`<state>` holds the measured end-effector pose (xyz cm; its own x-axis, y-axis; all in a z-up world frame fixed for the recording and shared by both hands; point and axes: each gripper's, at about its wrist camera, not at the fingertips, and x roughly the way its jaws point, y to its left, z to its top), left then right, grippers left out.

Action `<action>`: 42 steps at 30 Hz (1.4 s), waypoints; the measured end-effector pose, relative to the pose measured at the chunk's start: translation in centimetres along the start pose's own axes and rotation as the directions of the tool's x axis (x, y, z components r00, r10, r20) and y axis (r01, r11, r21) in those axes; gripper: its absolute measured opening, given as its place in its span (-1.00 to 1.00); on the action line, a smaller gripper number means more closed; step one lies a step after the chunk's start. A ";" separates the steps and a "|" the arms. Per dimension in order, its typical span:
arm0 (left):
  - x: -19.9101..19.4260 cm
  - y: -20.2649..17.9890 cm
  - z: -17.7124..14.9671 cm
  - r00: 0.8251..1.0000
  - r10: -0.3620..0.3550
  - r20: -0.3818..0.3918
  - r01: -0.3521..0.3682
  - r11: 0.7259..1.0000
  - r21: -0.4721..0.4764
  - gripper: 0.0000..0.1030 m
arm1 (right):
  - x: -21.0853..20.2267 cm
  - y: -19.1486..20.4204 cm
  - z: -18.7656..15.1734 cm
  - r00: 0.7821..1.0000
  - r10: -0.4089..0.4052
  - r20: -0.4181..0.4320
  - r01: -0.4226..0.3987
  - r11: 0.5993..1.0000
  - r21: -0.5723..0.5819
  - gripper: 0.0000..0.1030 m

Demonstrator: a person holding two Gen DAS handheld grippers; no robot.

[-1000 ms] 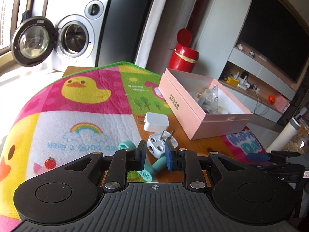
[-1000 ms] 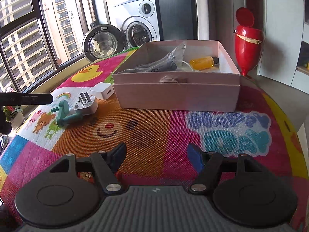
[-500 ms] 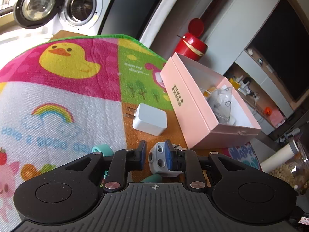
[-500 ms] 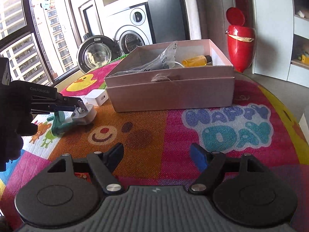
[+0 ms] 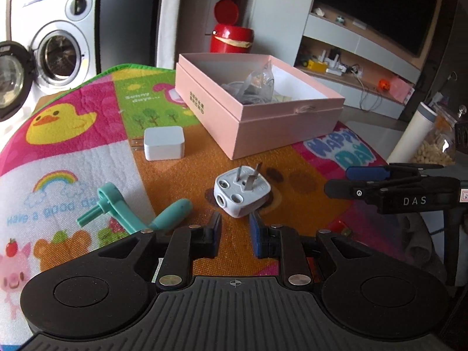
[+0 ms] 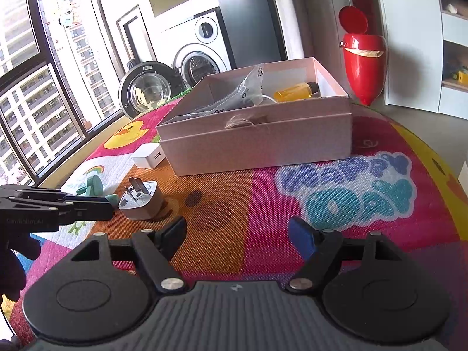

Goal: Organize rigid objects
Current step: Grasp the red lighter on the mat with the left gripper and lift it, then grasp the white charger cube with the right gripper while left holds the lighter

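Bright cartoon play mat [image 5: 73, 158] covers round top. On it:
- open pink box [image 5: 263, 122]
- white charger [image 5: 163, 143]
- teal crank handle [image 5: 131, 213]
- white plug [image 5: 241, 193], prongs up, on orange patch

Left tool [image 5: 235, 219]: jaws drawn narrow, empty, plug just ahead of tips. Right tool [image 6: 237, 231]: jaws wide, just been opening, nothing between.

Behind: washing machine [image 5: 61, 49] with door open, red bin [image 5: 231, 38], tall window [image 6: 29, 87].

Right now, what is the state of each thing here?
Box: open.
Washer door: open.
Bin lid: up.
Plug: on mat, prongs up, not held.
Left claw: shut, empty.
Right claw: open, has just been opening, empty.
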<state>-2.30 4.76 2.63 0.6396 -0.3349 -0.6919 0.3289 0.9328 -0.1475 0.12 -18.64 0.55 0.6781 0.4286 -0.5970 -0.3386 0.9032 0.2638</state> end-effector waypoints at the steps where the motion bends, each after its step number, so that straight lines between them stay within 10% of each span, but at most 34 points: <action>1: 0.2 -0.5 -0.3 1.000 -0.008 -0.021 0.009 1.000 0.027 -0.55 | 0.0 0.0 0.0 1.000 0.001 0.000 -0.001 1.000 0.002 0.50; 8: 1.5 -3.5 -0.9 0.996 -0.074 -0.050 0.081 0.985 0.155 -0.03 | 0.1 -0.2 0.0 1.000 0.009 0.002 -0.009 1.000 0.016 0.50; 16: -0.4 -3.6 0.2 0.983 -0.176 -0.046 0.179 0.979 0.092 -0.06 | 0.0 -0.7 0.1 1.000 0.028 0.010 -0.029 0.998 0.049 0.50; 26: 1.4 -8.6 -1.5 0.996 -0.019 -0.085 0.033 0.986 0.165 -0.31 | 0.1 -0.8 0.0 0.999 0.034 0.013 -0.035 0.997 0.062 0.50; 35: 0.3 -6.8 -2.5 0.999 -0.039 -0.004 0.040 0.996 0.084 -0.48 | 0.4 -1.0 0.4 0.998 0.066 -0.013 -0.064 0.989 0.131 0.75; 42: -3.0 -0.7 -3.5 0.995 0.088 0.046 -0.088 0.996 -0.002 -0.48 | 1.6 5.1 3.2 0.996 0.013 -0.087 -0.026 0.988 -0.154 0.69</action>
<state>-6.85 5.59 2.32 0.6976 -0.2571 -0.6688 0.2694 0.9590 -0.0876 1.59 -13.24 3.36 0.6145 0.4368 -0.6569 -0.4529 0.8772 0.1596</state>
